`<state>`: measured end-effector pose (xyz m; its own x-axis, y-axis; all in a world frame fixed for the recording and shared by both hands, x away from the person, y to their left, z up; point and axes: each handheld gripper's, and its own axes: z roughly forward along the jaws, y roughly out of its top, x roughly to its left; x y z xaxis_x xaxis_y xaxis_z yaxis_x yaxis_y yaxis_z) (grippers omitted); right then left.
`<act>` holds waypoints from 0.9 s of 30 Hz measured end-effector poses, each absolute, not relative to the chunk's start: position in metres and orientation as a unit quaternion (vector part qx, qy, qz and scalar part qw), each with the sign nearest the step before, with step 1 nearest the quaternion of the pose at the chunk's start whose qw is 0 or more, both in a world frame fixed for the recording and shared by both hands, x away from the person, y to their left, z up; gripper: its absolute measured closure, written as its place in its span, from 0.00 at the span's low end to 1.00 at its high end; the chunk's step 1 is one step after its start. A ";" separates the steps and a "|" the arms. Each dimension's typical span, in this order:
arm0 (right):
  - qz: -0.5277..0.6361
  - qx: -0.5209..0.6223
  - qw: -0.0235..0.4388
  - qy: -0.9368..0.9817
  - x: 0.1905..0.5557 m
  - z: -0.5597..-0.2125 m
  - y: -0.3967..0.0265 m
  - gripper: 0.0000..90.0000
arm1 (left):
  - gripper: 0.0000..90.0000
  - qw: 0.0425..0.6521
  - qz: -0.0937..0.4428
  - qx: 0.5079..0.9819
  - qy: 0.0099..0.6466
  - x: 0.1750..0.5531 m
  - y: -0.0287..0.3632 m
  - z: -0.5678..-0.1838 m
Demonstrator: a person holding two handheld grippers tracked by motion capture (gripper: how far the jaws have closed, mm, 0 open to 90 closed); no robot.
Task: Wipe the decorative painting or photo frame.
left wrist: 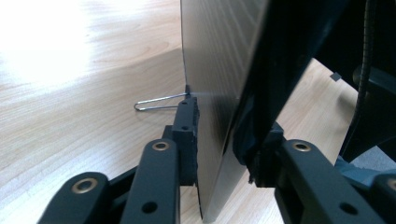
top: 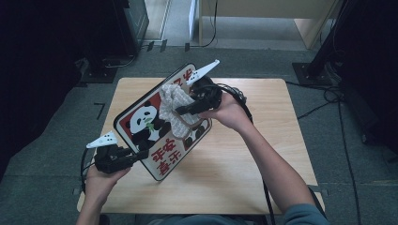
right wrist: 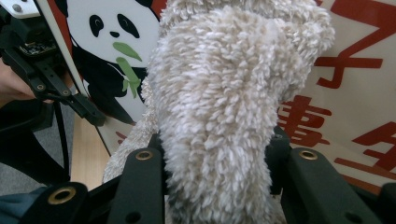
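Note:
A sign board (top: 141, 124) with a panda picture and red characters stands tilted on the wooden table (top: 234, 164). My left gripper (top: 141, 154) is shut on its lower left edge. In the left gripper view, the pads (left wrist: 189, 140) press on the board's thin edge (left wrist: 215, 70) from both sides. A thin wire stand (left wrist: 159, 101) sticks out from the board's plain back. My right gripper (top: 180, 111) is shut on a cream fluffy cloth (top: 176, 105) and holds it against the printed face. That cloth (right wrist: 224, 102) bulges between the jaws in front of the sign (right wrist: 355, 70).
The table's near and right parts are bare wood. Grey carpet surrounds it, with black cables (top: 328, 96) and dark stand bases at the back. A cable trails from the right gripper along the person's forearm (top: 267, 154).

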<state>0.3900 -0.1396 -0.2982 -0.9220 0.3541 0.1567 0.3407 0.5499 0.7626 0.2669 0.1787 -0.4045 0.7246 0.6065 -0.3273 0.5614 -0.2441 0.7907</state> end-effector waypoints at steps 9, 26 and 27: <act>0.429 0.198 0.008 0.881 0.390 -0.298 -0.140 0.69 | 0.74 0.491 0.016 0.787 0.374 0.266 0.177 -0.404; 0.428 0.204 -0.001 0.881 0.390 -0.310 -0.144 0.69 | 0.85 0.496 0.022 0.777 0.387 0.264 0.181 -0.403; 0.428 0.204 0.000 0.880 0.390 -0.312 -0.144 0.69 | 0.85 0.497 0.022 0.777 0.387 0.264 0.181 -0.402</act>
<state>0.3897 -0.1438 -0.3119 -0.9166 0.3592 0.1756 0.3599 0.5499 0.7537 0.2637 0.1807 -0.4025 0.6997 0.6231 -0.3495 0.5788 -0.2076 0.7886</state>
